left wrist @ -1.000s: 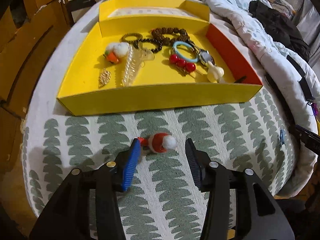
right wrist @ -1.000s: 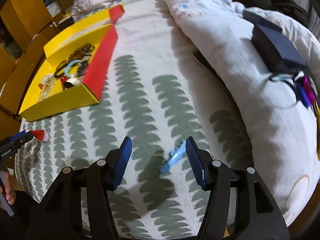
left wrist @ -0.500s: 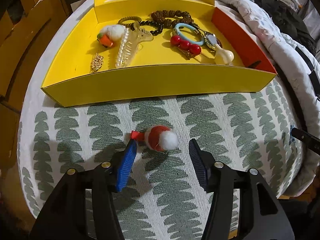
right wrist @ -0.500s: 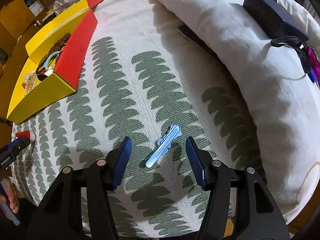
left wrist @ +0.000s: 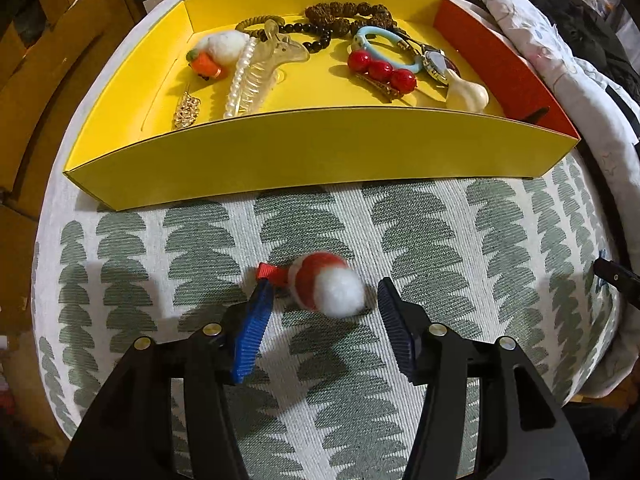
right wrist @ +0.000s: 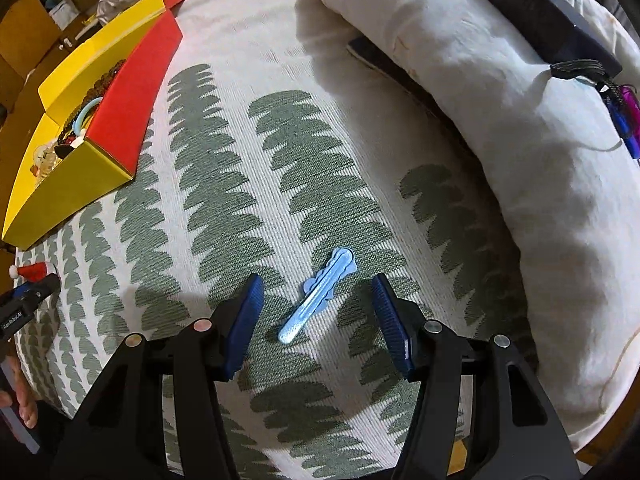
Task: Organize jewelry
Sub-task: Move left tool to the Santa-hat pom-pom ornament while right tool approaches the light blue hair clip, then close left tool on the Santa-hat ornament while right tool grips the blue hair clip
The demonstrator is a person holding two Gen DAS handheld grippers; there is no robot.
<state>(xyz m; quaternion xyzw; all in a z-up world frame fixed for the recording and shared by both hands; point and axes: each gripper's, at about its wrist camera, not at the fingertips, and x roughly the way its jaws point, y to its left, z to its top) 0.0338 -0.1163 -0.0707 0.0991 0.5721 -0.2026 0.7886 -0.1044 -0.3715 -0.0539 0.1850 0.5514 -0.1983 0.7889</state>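
Observation:
A red Santa-hat hair clip (left wrist: 320,286) with a white pompom lies on the leaf-patterned cloth, between the tips of my open left gripper (left wrist: 324,300). Behind it stands a yellow tray (left wrist: 304,152) holding bead bracelets, a pearl claw clip (left wrist: 256,74), red berry clip (left wrist: 382,70), a watch and other pieces. In the right wrist view a light blue hair clip (right wrist: 318,294) lies flat between the fingers of my open right gripper (right wrist: 316,300). The tray (right wrist: 68,178) and the Santa clip (right wrist: 34,270) show at far left.
A white quilt (right wrist: 500,120) is bunched along the right, with a dark box (right wrist: 552,20) and keys on it. Wooden furniture (left wrist: 44,60) stands left of the bed. The left gripper's body (right wrist: 24,304) shows at the right view's left edge.
Both grippers have moved forward and down. The Santa clip now sits between the left fingers, and the blue clip between the right fingers. Both stay open.

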